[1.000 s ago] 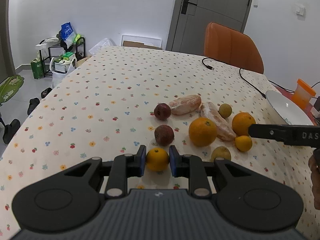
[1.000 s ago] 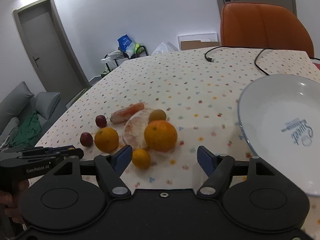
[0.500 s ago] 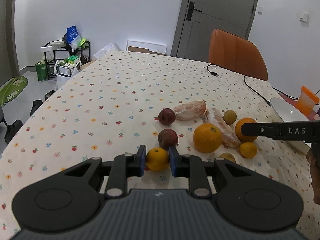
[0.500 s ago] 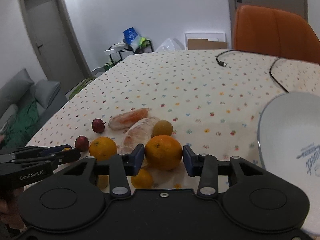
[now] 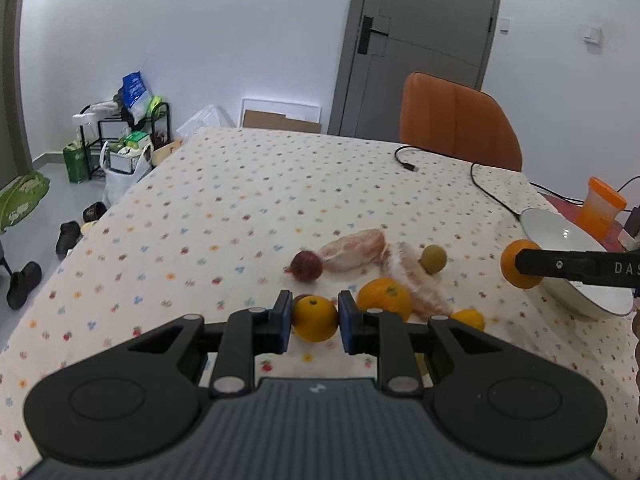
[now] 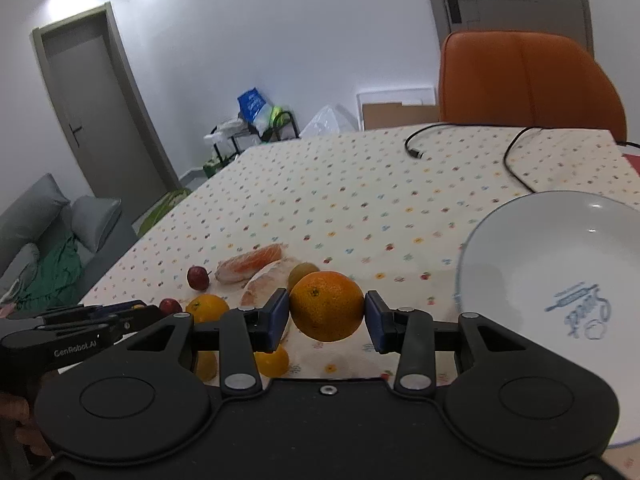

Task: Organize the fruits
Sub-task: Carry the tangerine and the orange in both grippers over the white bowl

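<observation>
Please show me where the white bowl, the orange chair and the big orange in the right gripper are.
white bowl (image 6: 532, 264): right wrist view, bare inner wall.
orange chair (image 6: 524, 84): right wrist view, backrest.
big orange (image 6: 326, 306): right wrist view, front peel.

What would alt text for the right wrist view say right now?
The right hand-held gripper is shut on a large orange, held above the dotted tablecloth beside a white bowl. Smaller fruits lie behind it at left, with the left hand-held gripper near them.

Matte black left gripper and right gripper, blue pads, silver screws, white lettering.
</observation>
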A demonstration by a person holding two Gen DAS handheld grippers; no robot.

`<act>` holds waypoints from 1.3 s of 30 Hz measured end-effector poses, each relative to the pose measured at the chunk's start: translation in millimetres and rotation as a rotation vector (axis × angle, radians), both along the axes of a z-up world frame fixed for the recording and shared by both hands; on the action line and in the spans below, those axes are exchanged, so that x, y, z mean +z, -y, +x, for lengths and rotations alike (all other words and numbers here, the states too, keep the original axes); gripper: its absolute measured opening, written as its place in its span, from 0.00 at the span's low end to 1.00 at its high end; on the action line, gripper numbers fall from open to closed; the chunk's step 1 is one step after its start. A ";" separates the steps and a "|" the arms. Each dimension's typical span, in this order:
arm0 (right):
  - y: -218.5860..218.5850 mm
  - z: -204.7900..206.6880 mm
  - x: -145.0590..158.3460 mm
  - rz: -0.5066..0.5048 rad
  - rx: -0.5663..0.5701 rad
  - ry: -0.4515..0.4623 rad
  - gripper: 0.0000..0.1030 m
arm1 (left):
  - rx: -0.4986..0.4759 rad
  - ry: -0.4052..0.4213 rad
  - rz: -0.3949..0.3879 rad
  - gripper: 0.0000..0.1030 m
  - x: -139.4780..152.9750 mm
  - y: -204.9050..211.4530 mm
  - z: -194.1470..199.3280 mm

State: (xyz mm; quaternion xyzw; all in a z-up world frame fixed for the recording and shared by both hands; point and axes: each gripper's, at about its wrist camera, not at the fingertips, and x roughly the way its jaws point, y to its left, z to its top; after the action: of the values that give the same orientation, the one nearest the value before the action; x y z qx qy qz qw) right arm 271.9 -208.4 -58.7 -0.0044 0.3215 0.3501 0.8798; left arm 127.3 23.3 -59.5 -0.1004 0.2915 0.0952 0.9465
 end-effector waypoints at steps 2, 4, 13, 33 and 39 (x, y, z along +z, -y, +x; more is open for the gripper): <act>8.1 -1.5 1.6 0.021 -0.013 0.004 0.38 | -0.013 0.003 0.010 0.22 3.4 5.9 2.8; 16.7 -2.8 3.0 0.035 -0.028 0.009 0.38 | -0.026 0.009 0.015 0.22 7.5 12.4 5.4; 49.7 -11.7 6.3 0.066 -0.091 0.052 0.38 | -0.121 0.052 0.036 0.22 25.9 42.0 16.4; 131.1 -25.4 -11.3 0.056 -0.402 0.097 0.38 | -0.418 0.028 0.064 0.22 26.9 121.5 65.8; 144.7 -30.4 -17.0 0.068 -0.434 0.099 0.38 | -0.436 0.005 0.071 0.22 20.9 144.8 78.9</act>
State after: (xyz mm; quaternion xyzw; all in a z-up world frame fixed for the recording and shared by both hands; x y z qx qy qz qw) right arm 241.4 -353.1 -75.7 0.0773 0.2592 0.1626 0.9489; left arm 206.2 -121.5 -38.6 -0.0018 0.3006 -0.1016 0.9483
